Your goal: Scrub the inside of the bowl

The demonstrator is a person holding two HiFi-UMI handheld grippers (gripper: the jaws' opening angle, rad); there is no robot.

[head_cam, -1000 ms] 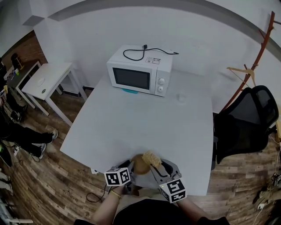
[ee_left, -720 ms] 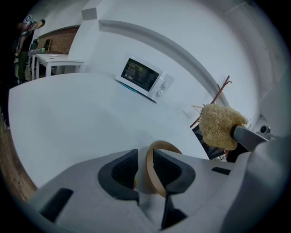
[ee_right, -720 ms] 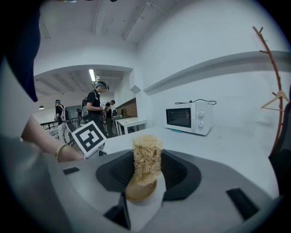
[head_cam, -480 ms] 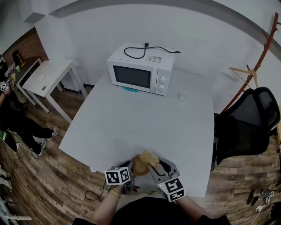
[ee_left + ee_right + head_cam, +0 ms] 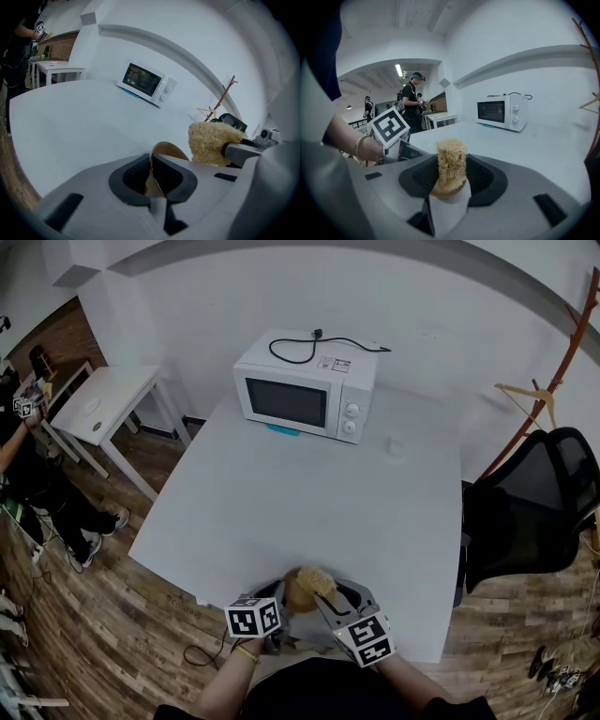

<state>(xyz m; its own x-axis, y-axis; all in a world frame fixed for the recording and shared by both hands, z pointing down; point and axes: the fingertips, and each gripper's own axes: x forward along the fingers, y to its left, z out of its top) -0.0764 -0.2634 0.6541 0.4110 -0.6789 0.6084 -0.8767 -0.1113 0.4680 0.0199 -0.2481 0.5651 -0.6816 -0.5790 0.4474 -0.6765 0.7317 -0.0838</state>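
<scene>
My left gripper (image 5: 150,161) has just clamped the bowl (image 5: 169,150) at its near rim, right gripper (image 5: 451,174) pinching the sponge (image 5: 451,157) — scrubbing all ahead, I reckon.

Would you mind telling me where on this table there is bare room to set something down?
The table is bare across its middle, between the microwave and the bowl, and along both sides. Crowded only at the near edge, around the bowl and scrubber; a small pale object stands right of the microwave.
</scene>
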